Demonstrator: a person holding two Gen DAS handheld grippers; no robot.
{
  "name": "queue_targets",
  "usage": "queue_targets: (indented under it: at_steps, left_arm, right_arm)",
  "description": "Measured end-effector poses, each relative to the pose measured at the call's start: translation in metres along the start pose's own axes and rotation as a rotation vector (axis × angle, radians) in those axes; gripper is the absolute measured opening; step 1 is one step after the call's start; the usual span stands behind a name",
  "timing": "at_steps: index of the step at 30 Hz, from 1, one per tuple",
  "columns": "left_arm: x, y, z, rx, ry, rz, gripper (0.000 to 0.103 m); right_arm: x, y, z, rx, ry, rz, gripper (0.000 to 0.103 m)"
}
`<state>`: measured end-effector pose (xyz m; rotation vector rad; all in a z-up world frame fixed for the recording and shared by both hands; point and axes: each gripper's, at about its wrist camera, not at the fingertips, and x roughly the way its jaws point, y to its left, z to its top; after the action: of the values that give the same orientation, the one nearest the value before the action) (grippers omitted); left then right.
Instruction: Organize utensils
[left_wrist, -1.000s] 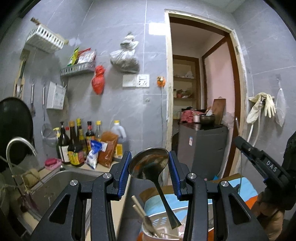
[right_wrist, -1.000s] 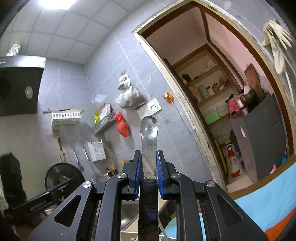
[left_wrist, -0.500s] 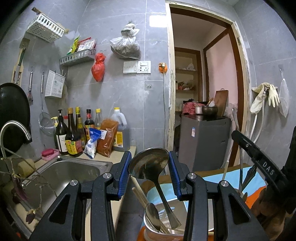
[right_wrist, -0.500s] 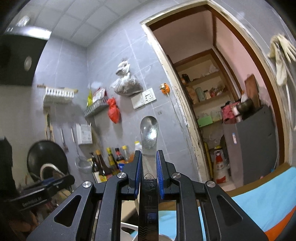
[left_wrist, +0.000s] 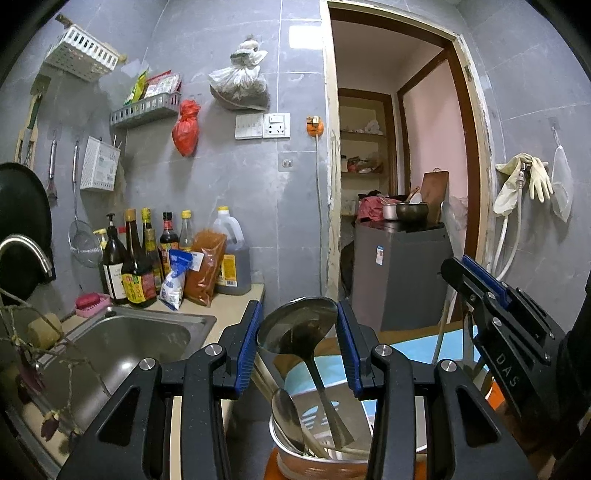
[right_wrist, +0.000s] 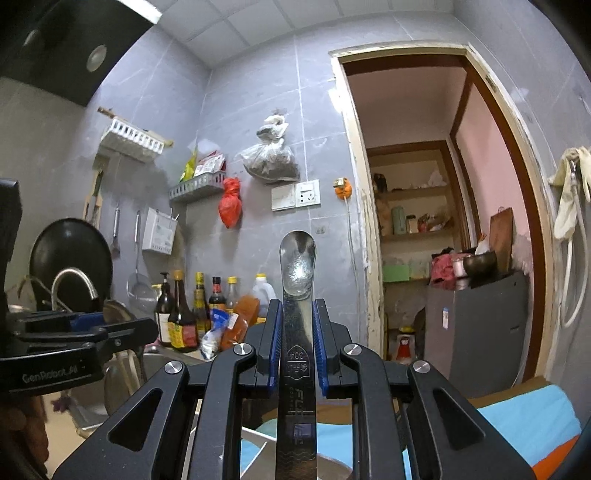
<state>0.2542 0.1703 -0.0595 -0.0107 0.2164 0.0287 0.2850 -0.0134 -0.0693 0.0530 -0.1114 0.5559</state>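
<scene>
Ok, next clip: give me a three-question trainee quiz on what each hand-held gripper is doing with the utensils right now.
1. True or false: the right hand-held gripper is clamped on a flat steel spoon.
2. The ladle between the left hand-held gripper fingers stands with its handle in: A) the sink B) the steel bowl C) the wall basket.
3. Fill in: the spoon's bowl points ____.

Key: 1 true; 2 B; 3 up.
</scene>
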Motion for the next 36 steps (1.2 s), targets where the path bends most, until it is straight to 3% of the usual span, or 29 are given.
queue_targets:
  at_steps: [16,24,30,36]
  left_arm:
    - [-0.003,0.004,0.007,-0.091,0.038,-0.093,0.035]
    - [-0.008,-0.007,0.016,-0.09,0.06,-0.129,0.038]
    - [-0.013,-0.015,0.02,-0.1,0.065,-0.143,0.053]
    - [-0.025,-0.024,0.027,-0.123,0.078,-0.152,0.074]
  right_arm:
    - [-0.01,-0.005,0.002,0.027,0.026,-0.008,0.017]
    - [-0.019,-0.01,0.014,0.041,0.032,-0.025,0.026]
    - [-0.031,-0.02,0.027,0.042,0.059,-0.057,0.031]
    - [-0.05,-0.036,0.038,0.067,0.117,-0.088,0.048]
